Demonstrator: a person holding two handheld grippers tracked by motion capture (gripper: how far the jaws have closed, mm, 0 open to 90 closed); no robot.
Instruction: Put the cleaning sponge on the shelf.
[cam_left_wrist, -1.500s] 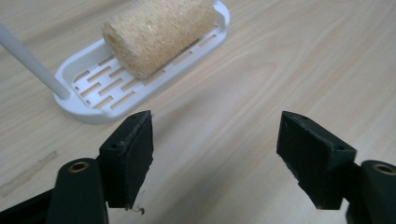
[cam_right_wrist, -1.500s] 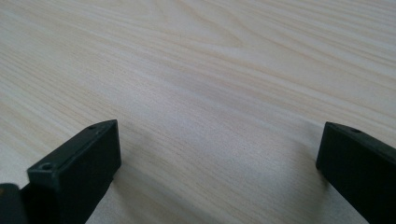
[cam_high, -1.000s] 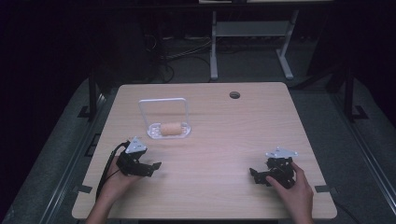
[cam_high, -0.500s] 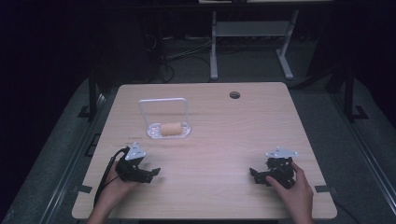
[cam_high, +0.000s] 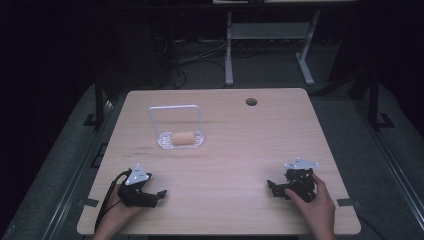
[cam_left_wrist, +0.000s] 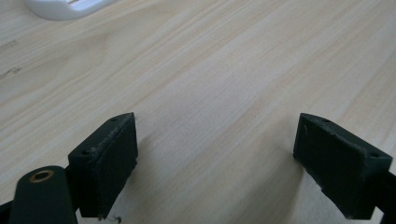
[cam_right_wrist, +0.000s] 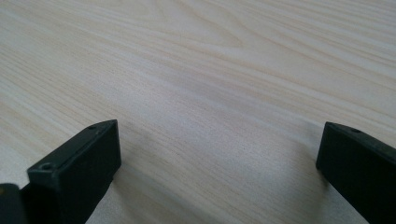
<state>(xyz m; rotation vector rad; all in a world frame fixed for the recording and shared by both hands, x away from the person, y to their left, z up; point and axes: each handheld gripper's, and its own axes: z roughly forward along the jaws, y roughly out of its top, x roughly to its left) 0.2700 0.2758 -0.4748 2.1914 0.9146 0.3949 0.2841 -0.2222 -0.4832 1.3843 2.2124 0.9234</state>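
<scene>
Left gripper (cam_high: 150, 194) sits at the lower left of the high view, lower in the frame and nearer the table's near edge than a second ago, when it lay a little further up the wood; its jaws point toward the right of the frame. Right gripper (cam_high: 278, 188) at the lower right has kept its place, jaws pointing left. Both rest on the table (cam_high: 240, 145), each held by a hand entering from the bottom edge.

In the left gripper view its two black jaws stand wide apart over bare wood, with the white edge of the tray (cam_left_wrist: 65, 7) at the upper left of that frame. In the right gripper view the jaws are likewise spread wide with nothing between them.

Counted: two grippers, two hands, one table. One white tray (cam_high: 181, 141) with an upright wire-like frame lies in the upper left part of the tabletop, unchanged, holding one tan cylindrical piece (cam_high: 183, 137). One round dark hole (cam_high: 251, 102) sits near the far edge of the table, right of centre
</scene>
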